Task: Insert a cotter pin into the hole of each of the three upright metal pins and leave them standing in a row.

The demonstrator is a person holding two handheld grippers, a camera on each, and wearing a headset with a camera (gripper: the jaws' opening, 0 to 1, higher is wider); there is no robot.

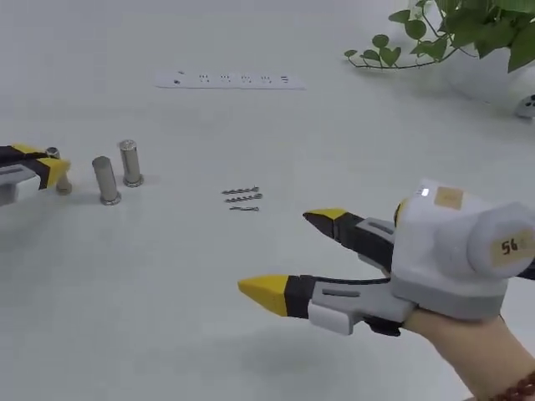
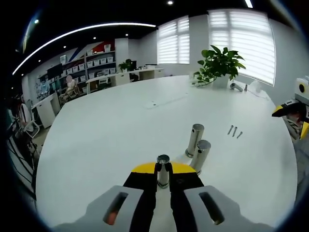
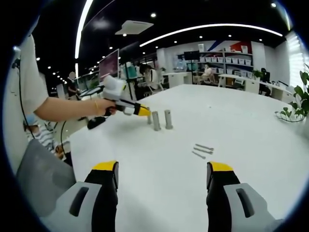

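Three upright metal pins stand on the white table. My left gripper (image 2: 163,175) (image 1: 57,167) is shut on the leftmost pin (image 2: 163,169) (image 1: 60,180). Beside it stand the middle pin (image 1: 105,180) (image 2: 201,153) and the third pin (image 1: 129,163) (image 2: 194,139). Three cotter pins (image 1: 242,199) (image 2: 234,131) (image 3: 203,150) lie flat together to the right of the metal pins. My right gripper (image 1: 292,255) (image 3: 161,174) is open and holds nothing, hovering near the table's front, right of the cotter pins.
A white power strip (image 1: 230,80) lies at the back of the table. A potted plant (image 1: 468,38) (image 2: 218,65) stands at the back right. Desks, shelves and people fill the room beyond the table.
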